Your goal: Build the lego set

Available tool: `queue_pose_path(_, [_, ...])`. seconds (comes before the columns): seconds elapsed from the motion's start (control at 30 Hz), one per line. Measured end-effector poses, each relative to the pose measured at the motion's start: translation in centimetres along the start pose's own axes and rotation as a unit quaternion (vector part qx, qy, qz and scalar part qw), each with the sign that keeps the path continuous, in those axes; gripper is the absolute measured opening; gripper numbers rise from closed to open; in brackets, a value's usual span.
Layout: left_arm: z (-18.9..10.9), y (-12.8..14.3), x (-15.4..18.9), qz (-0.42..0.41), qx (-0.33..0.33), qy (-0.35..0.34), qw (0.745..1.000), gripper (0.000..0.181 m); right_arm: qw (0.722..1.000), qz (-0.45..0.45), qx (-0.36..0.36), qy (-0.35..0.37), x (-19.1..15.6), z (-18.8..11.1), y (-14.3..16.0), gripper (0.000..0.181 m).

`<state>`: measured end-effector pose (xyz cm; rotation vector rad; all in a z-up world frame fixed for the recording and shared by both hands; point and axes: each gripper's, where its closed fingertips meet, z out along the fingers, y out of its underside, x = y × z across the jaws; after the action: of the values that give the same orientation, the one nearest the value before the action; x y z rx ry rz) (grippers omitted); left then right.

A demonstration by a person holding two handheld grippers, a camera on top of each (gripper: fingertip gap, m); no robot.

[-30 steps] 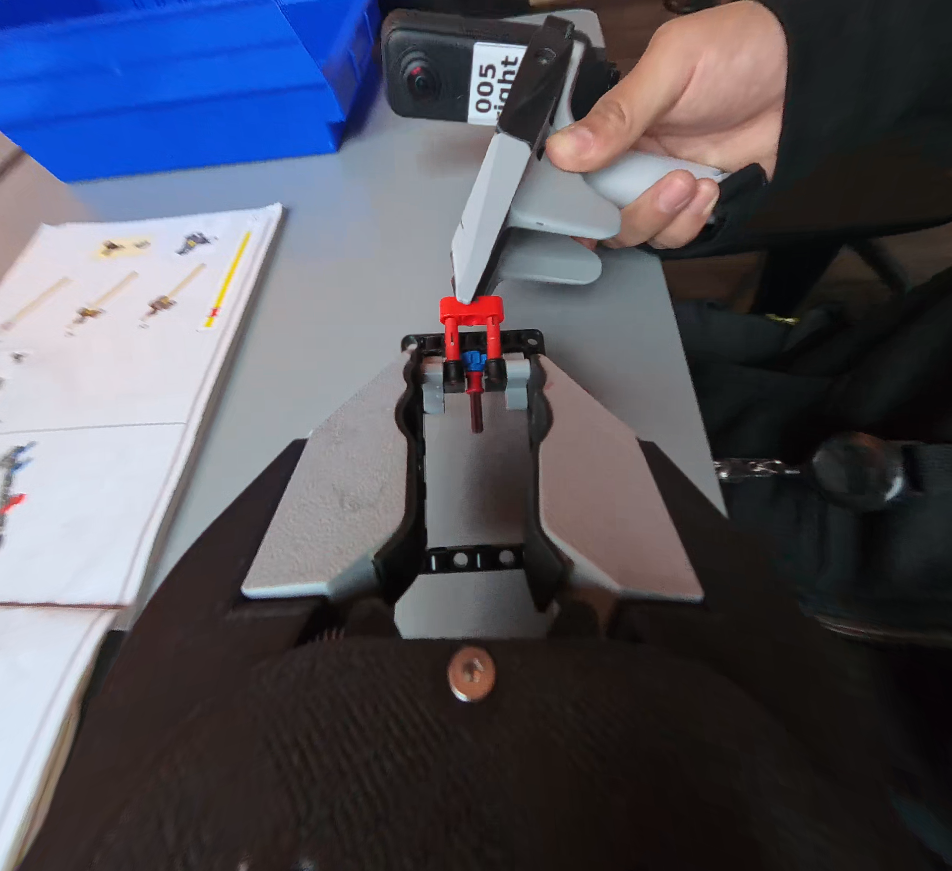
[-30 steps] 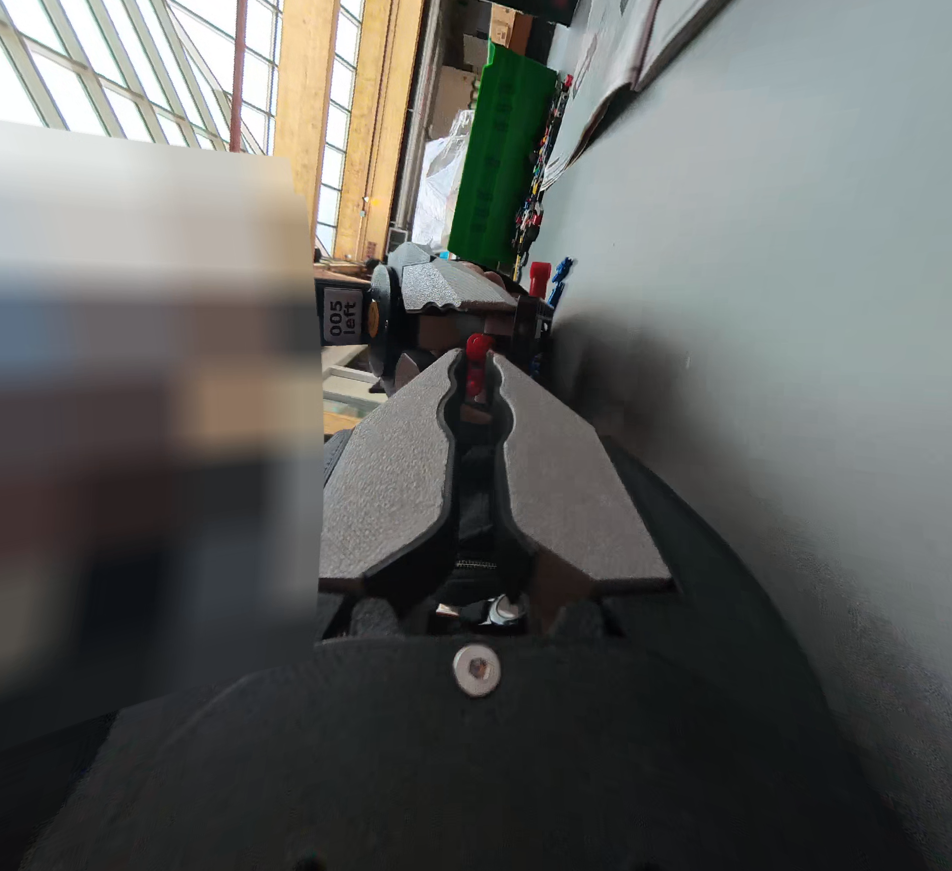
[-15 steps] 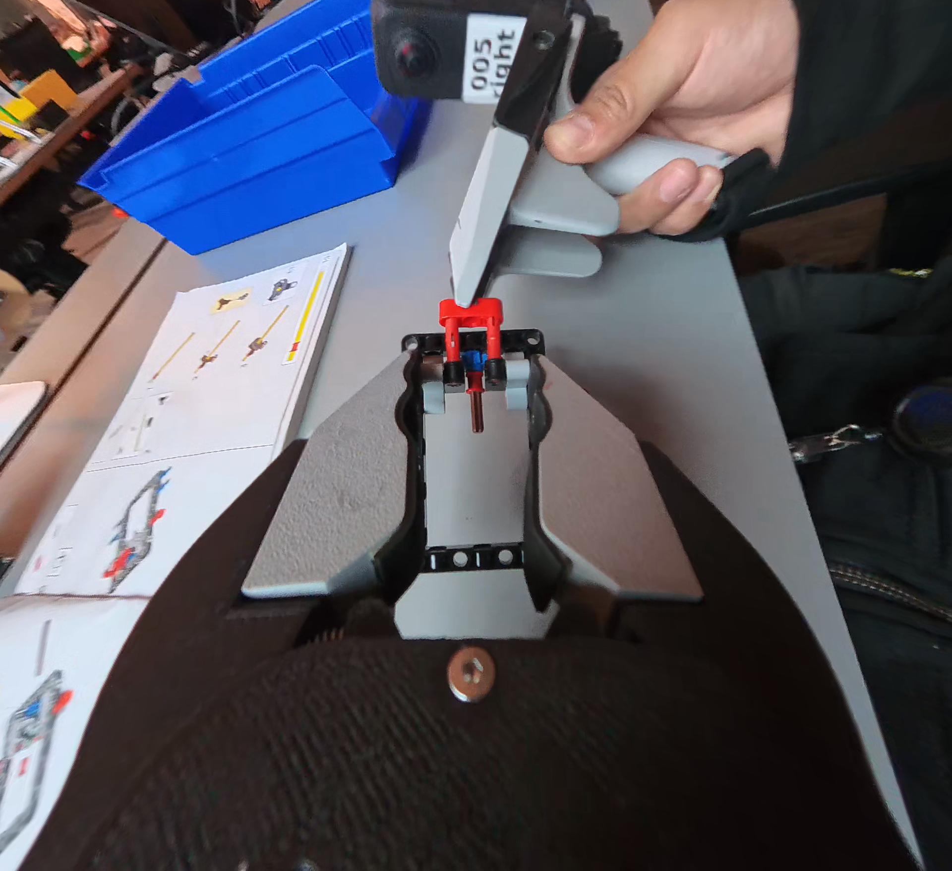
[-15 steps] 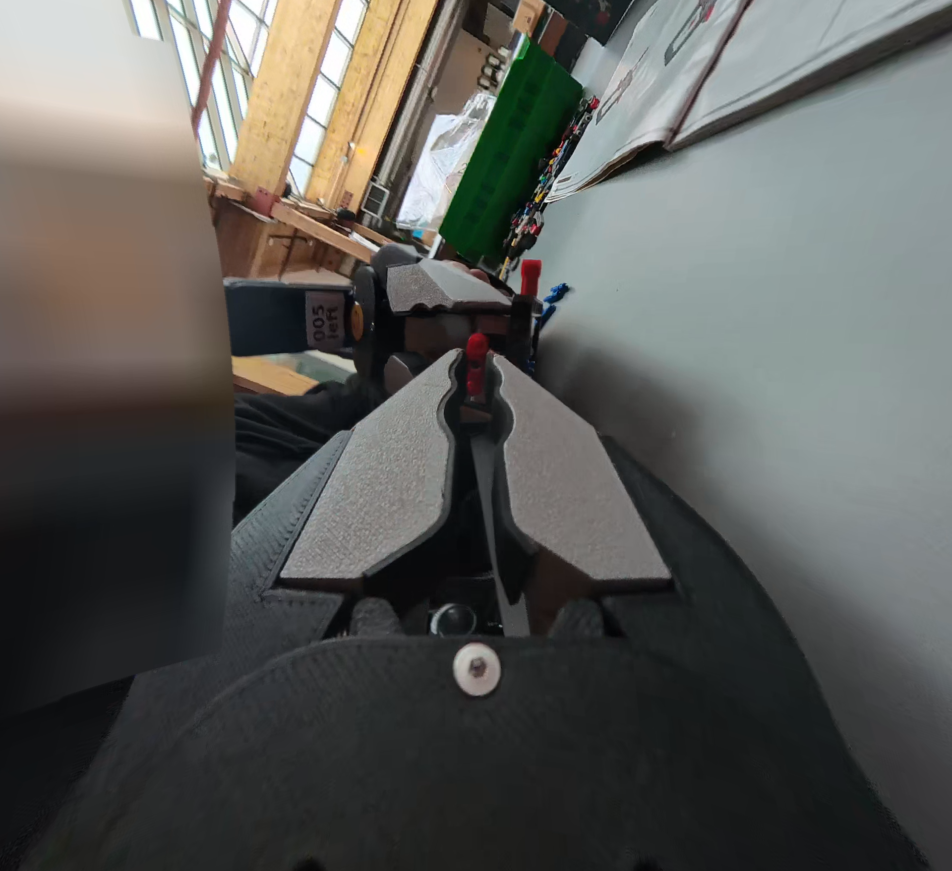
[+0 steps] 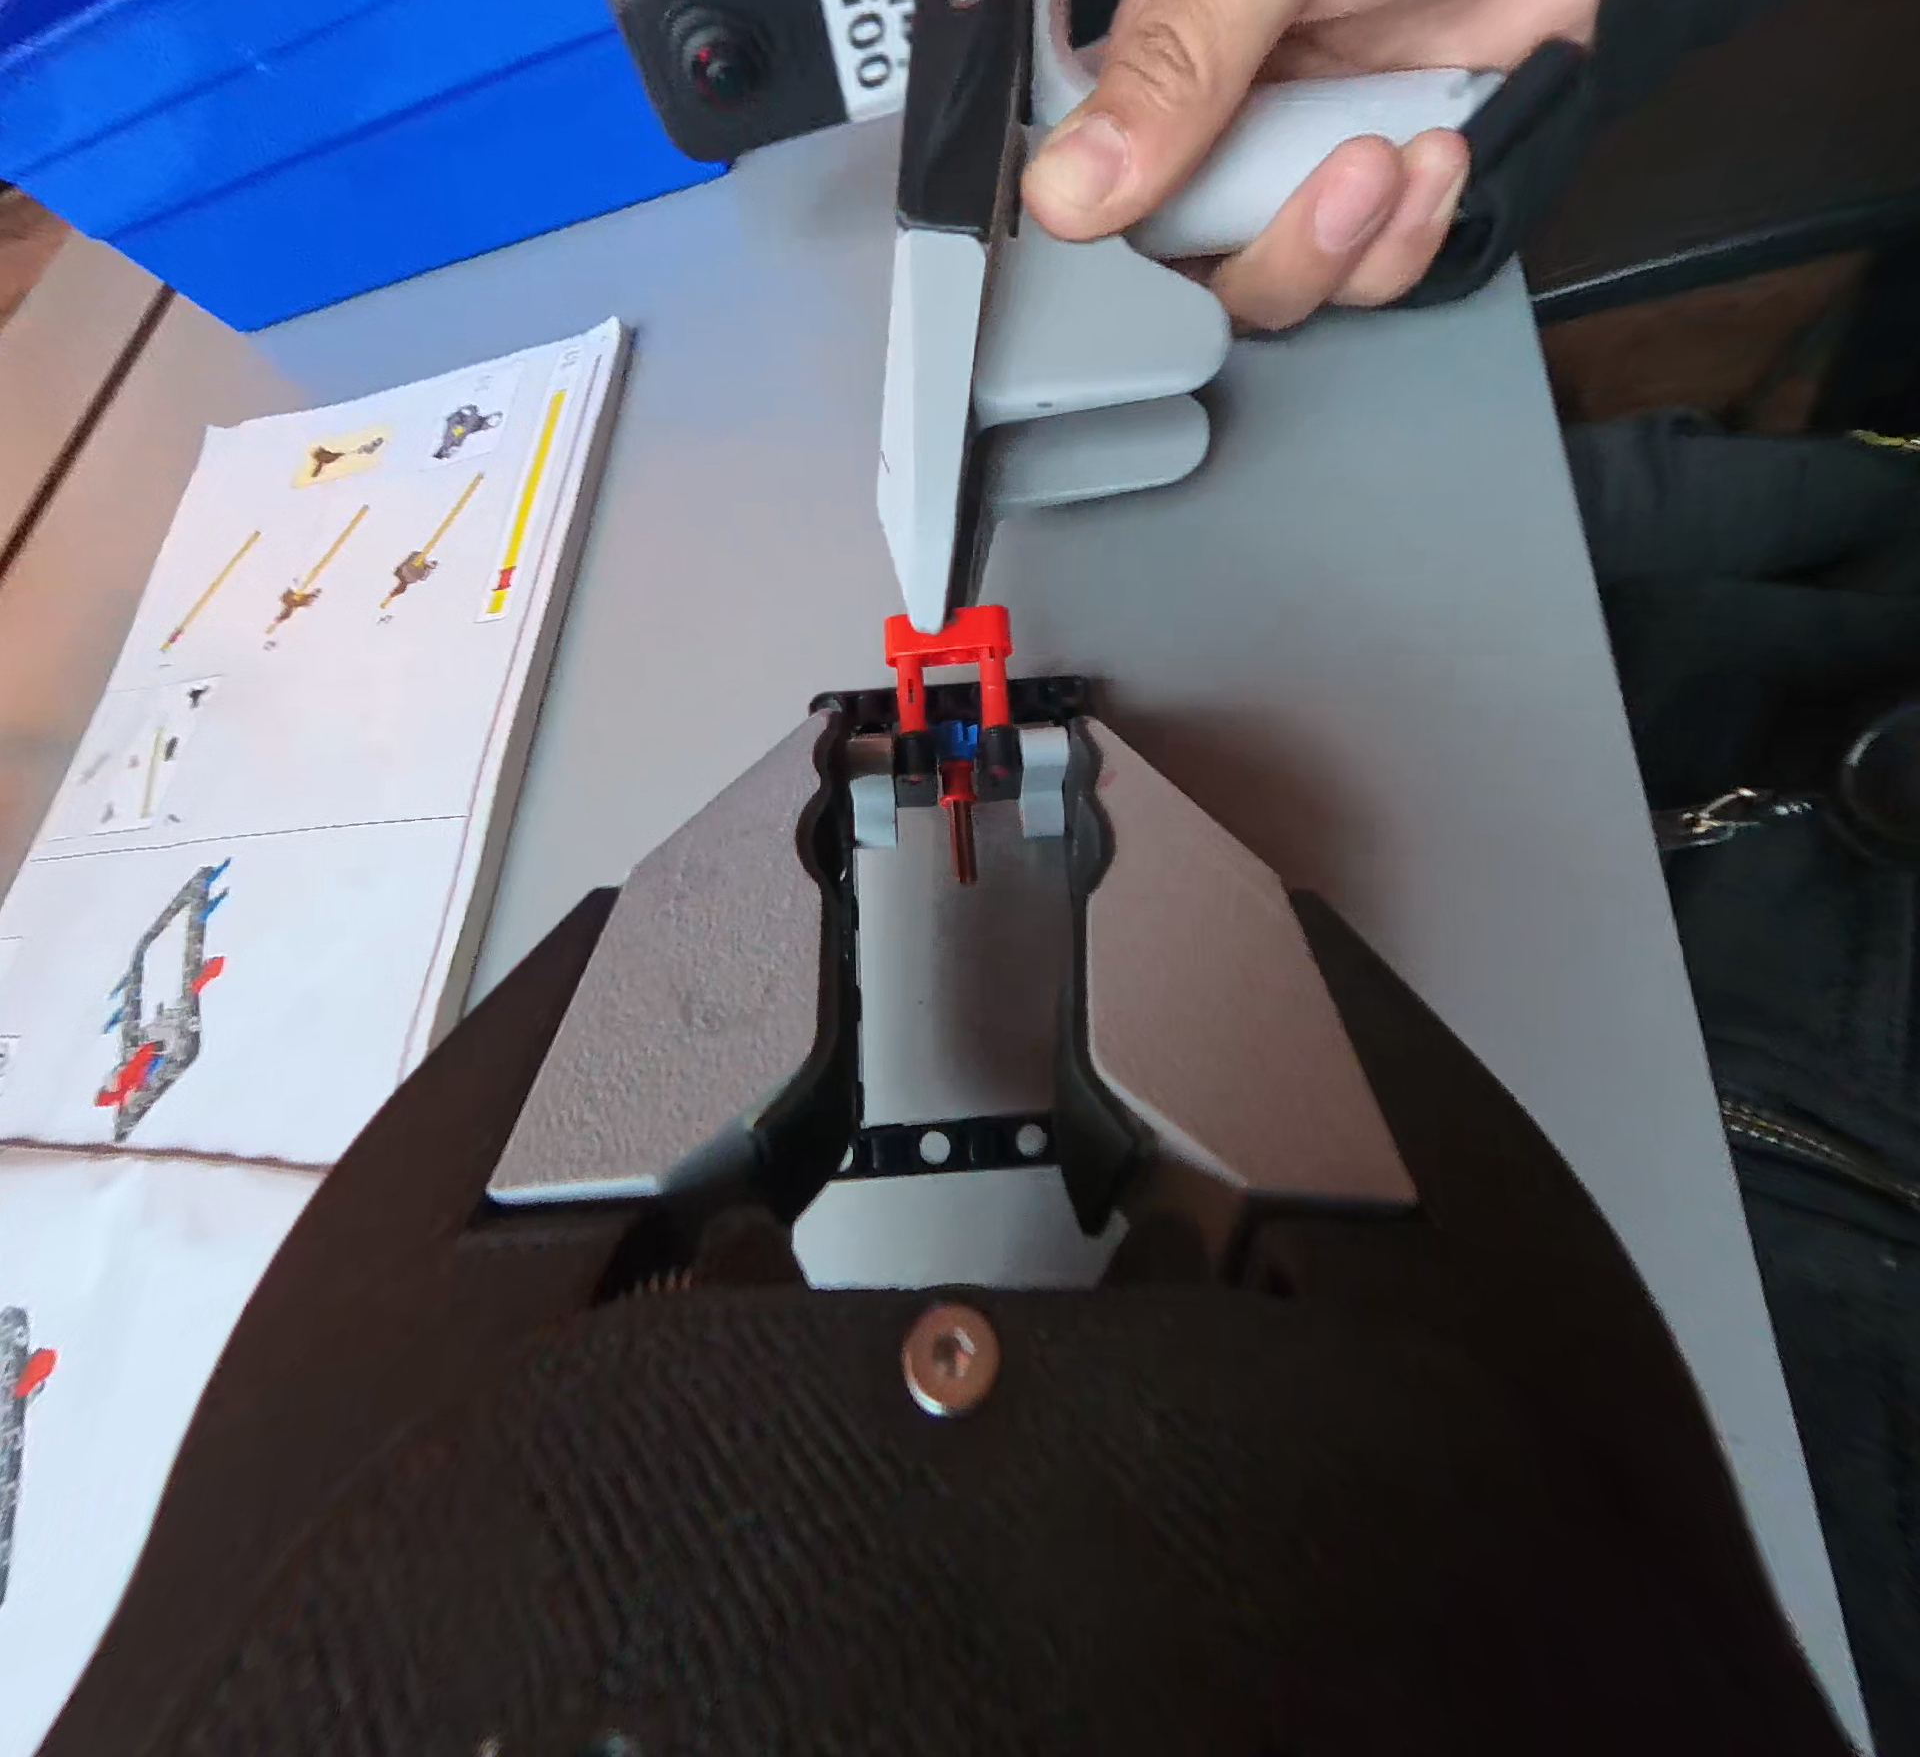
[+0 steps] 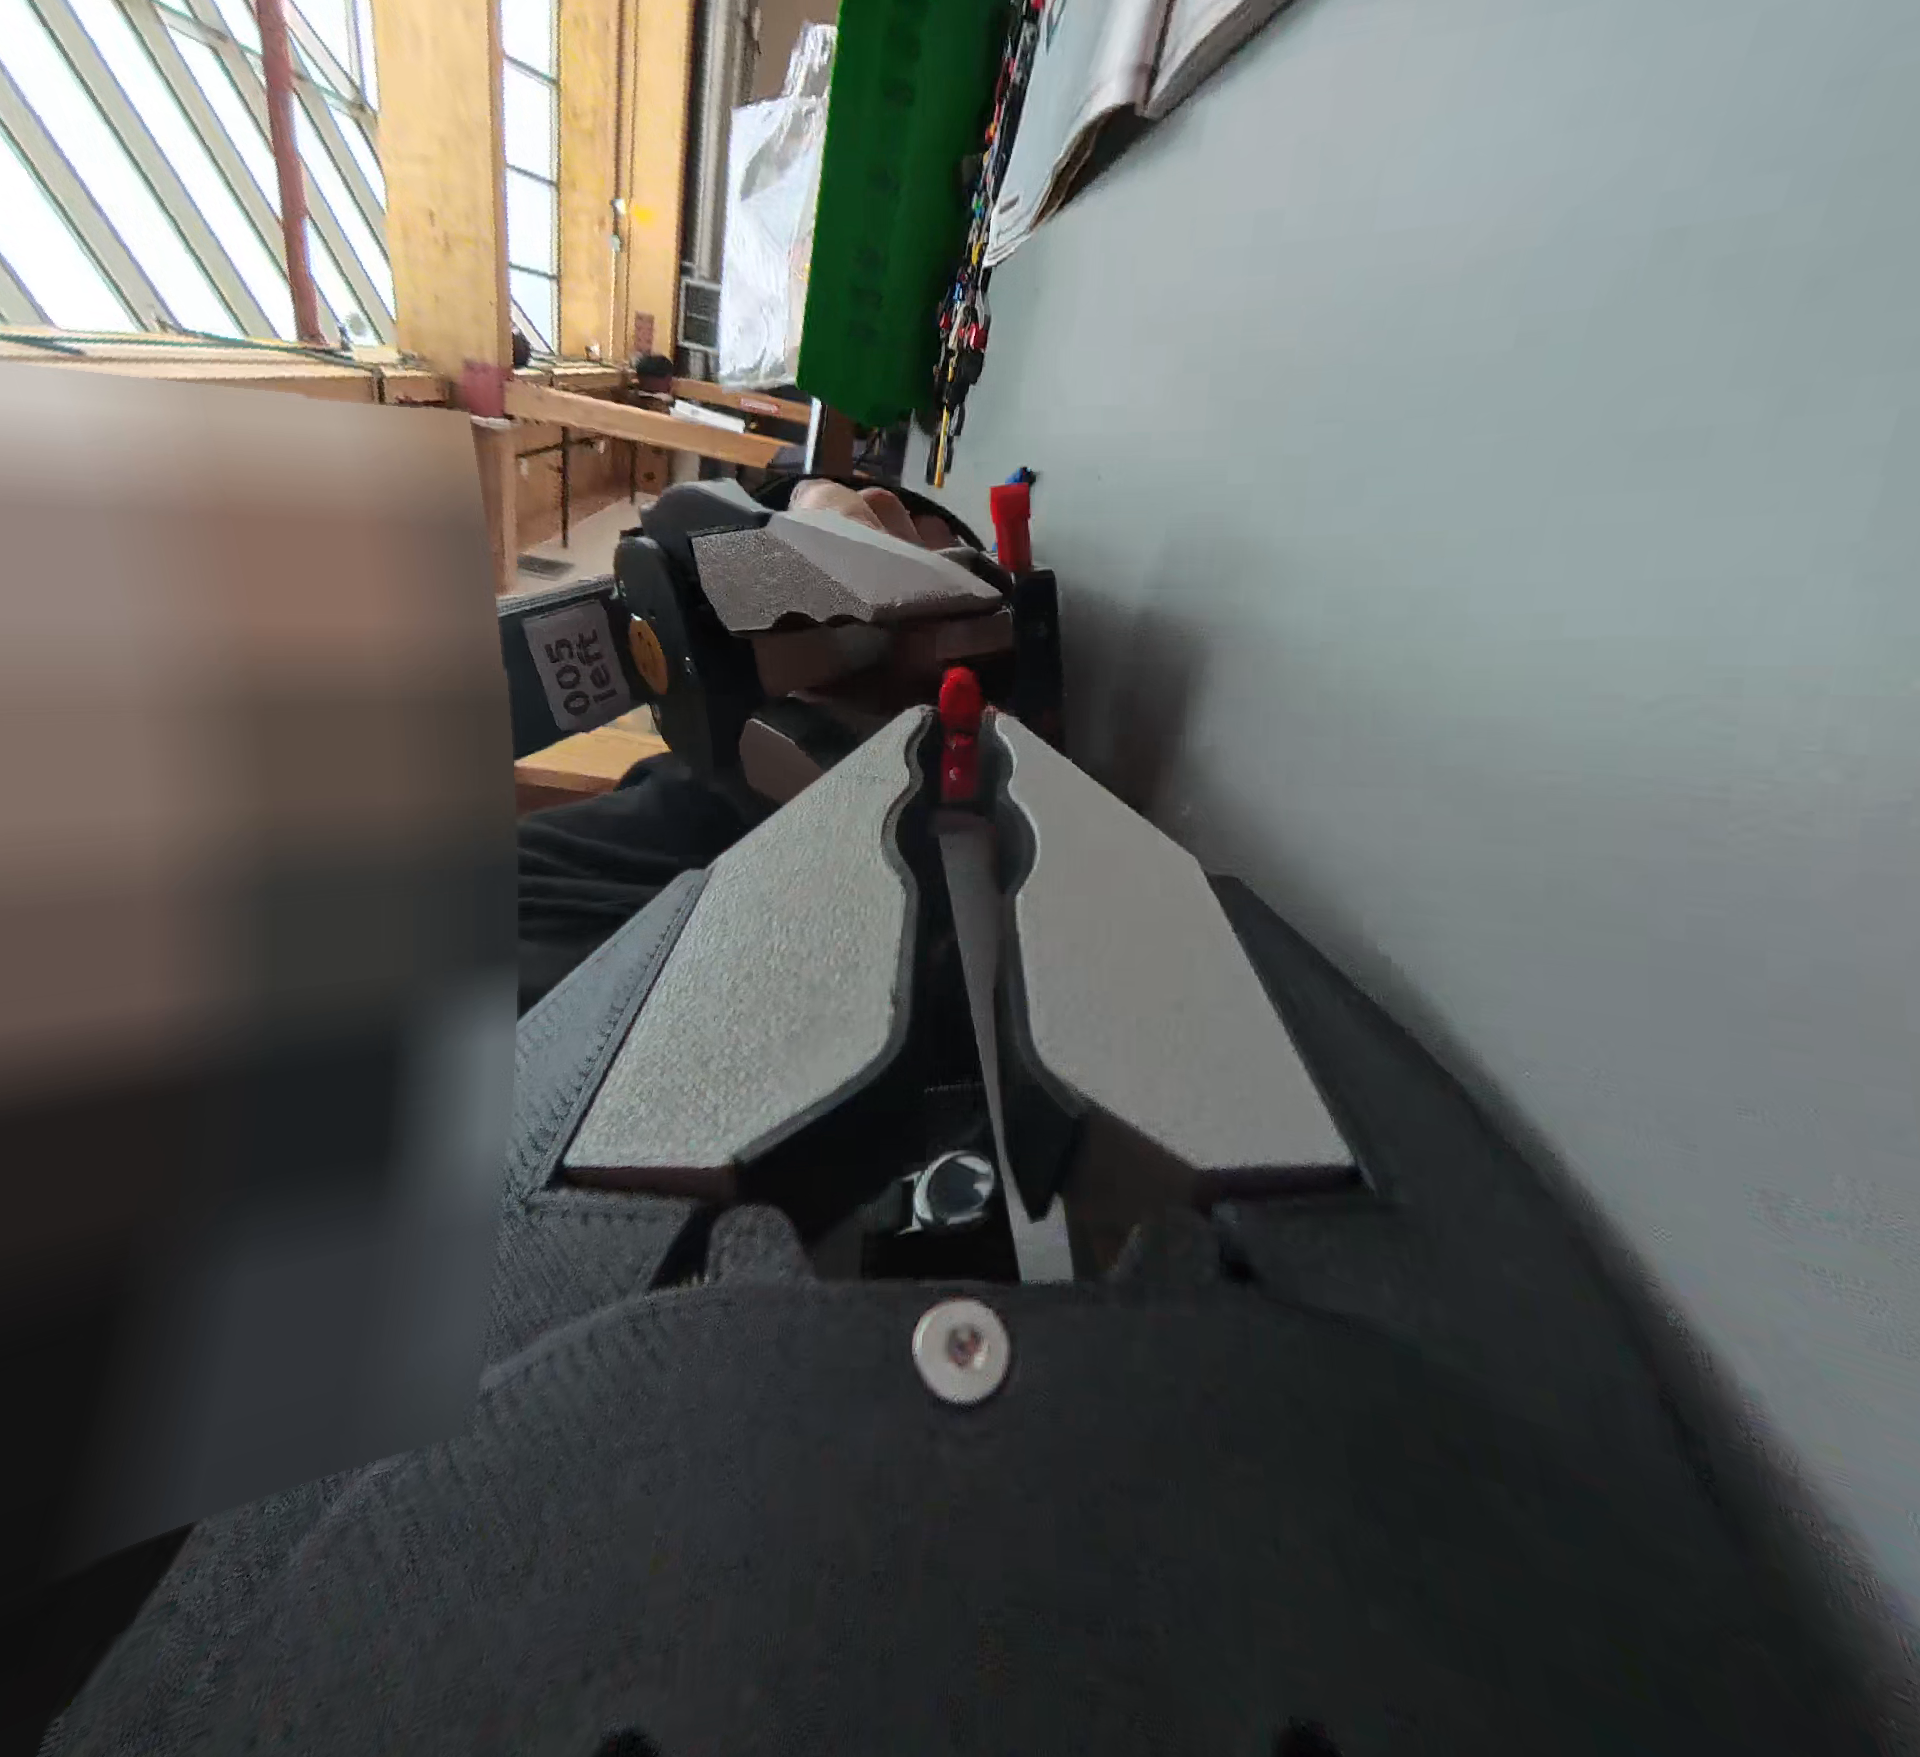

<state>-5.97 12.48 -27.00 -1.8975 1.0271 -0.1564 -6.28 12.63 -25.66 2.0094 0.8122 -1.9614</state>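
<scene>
A black rectangular Lego frame [image 5: 951,1141] with grey, blue and red parts is clamped between the left gripper's [image 5: 956,751] fingers above the grey bench [image 5: 1351,668]. At its far end, the right gripper's [image 6: 961,751] fingers are closed on a red U-shaped connector [image 5: 948,642]. An open instruction booklet [image 5: 312,668] lies left, a blue plastic bin [image 5: 312,97] beyond.

A grey surface [image 5: 1299,647] is seen, on which an open instruction booklet [image 5: 312,720] is laid at the left, near side. A blue bin [image 5: 312,45] is set at the far left. In the right wrist view, a green bin [image 6: 904,138] and small loose pieces [image 6: 977,273] are found on it.
</scene>
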Motion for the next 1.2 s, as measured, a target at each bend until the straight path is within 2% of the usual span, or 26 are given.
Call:
queue_pose_path(0.43, [0.4,0.9,0.7,-0.076,-0.028,0.090,0.993,0.040,0.992,-0.021,-0.118,0.030,1.3,0.4,0.6,0.005])
queue_pose_path(0.53, [0.5,0.8,0.8,-0.068,-0.028,0.087,0.994,0.040,0.991,-0.010,-0.128,0.030,1.3,0.5,0.6,0.004])
queue_pose_path(0.63, [0.4,0.7,1.7,-0.062,-0.027,0.115,0.991,0.036,0.987,-0.011,-0.158,0.026,1.2,0.9,0.9,0.006])
queue_pose_path(0.83, [0.5,0.6,1.2,-0.059,-0.024,0.083,0.994,0.038,0.989,-0.020,-0.147,0.026,1.2,1.0,0.4,0.005])
queue_pose_path(0.97, [0.4,0.4,0.9,-0.053,-0.018,0.068,0.996,0.039,0.985,-0.071,-0.142,0.068,1.7,0.8,0.1,0.014])
queue_pose_path(1.07, [0.0,0.2,0.4,-0.059,-0.005,0.051,0.997,0.046,0.978,-0.111,-0.152,0.086,1.6,0.8,0.4,0.012])
queue_pose_path(1.2, [-0.7,0.7,0.0,-0.085,-0.009,0.047,0.995,0.053,0.978,-0.110,-0.154,0.083,1.5,0.9,0.9,0.013])
